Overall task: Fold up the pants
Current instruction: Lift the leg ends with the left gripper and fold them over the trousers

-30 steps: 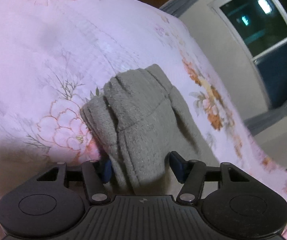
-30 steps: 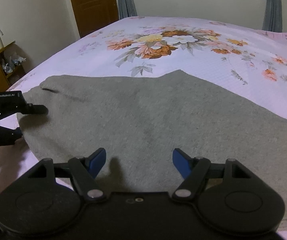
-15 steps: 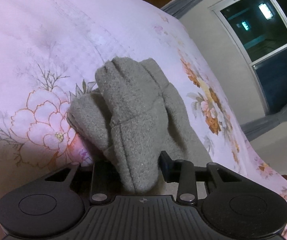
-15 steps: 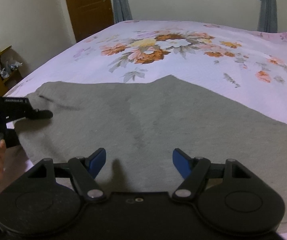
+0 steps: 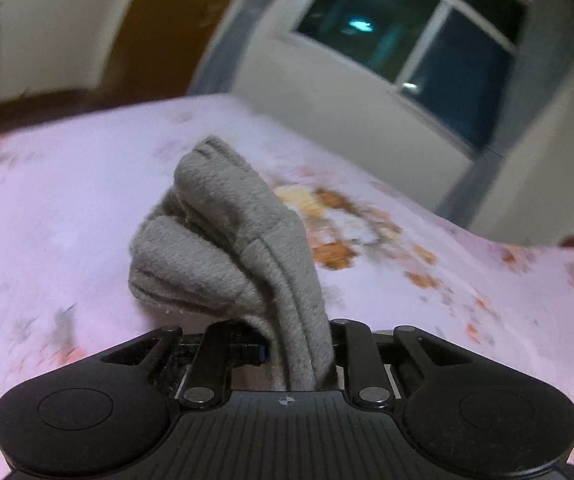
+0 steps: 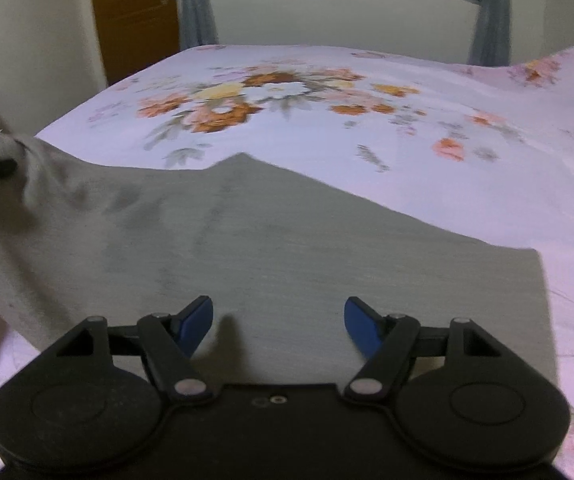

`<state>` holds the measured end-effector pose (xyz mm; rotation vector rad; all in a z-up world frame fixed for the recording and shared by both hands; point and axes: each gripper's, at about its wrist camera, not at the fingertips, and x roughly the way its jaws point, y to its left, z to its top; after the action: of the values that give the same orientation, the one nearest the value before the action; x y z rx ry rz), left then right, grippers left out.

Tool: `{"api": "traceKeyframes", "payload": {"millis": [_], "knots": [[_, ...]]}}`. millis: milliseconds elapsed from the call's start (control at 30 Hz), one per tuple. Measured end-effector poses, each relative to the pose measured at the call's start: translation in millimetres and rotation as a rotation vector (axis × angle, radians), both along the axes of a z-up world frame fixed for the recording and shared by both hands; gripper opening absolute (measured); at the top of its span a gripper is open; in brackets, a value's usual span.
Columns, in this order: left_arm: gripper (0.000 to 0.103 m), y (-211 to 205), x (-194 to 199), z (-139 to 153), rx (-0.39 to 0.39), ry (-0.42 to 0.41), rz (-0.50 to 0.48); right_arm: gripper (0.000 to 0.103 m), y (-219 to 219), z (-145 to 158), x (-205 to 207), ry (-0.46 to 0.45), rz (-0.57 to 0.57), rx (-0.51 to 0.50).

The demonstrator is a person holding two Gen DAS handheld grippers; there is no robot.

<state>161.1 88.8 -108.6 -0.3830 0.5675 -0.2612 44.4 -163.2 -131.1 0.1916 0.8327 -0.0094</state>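
Note:
The grey pants (image 6: 271,240) lie spread on the pink floral bed sheet (image 6: 407,152). My left gripper (image 5: 299,356) is shut on a bunched end of the pants (image 5: 243,248) and holds it lifted off the bed. That lifted end shows at the far left of the right wrist view (image 6: 3,148), with the cloth pulled up towards it. My right gripper (image 6: 279,320) is open and empty, low over the near part of the pants, with its blue fingertips (image 6: 197,322) apart.
A wooden door (image 6: 135,20) stands at the back left. A window (image 5: 407,40) with grey curtains (image 6: 197,4) is behind the bed. The bed sheet rises in a hump at the far right (image 6: 559,64).
My left gripper has closed on the pants end and lifted it up off the bed, tilting its view towards the window. My right gripper stays open and has moved slightly forward.

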Motion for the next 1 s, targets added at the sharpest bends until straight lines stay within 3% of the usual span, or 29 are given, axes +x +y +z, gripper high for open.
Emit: {"api": "traceKeyframes", "payload": {"millis": [133, 300, 433, 633, 767, 867, 1000], "knots": [[0.019, -42, -6, 25, 0.071, -0.053, -0.112, 0.073, -13, -8, -8, 0.025, -0.018, -0.017], [0.019, -92, -19, 35, 0.112, -0.069, -0.242, 0.071, -30, -12, -20, 0.024, -0.057, -0.004], [0.019, -131, -35, 33, 0.135, -0.05, -0.354, 0.072, -40, -27, -22, 0.075, -0.047, 0.001], [0.019, -188, -64, 15, 0.236, 0.013, -0.517, 0.072, -56, -21, -33, 0.043, -0.069, 0.038], [0.021, -212, -78, 5, 0.346, 0.036, -0.52, 0.072, -73, -24, -43, 0.057, -0.097, 0.084], [0.033, -220, -88, 13, 0.365, 0.04, -0.522, 0.073, -84, -21, -51, 0.051, -0.111, 0.112], [0.051, -219, -96, 32, 0.303, 0.036, -0.555, 0.074, -91, -18, -53, 0.047, -0.115, 0.143]]}}
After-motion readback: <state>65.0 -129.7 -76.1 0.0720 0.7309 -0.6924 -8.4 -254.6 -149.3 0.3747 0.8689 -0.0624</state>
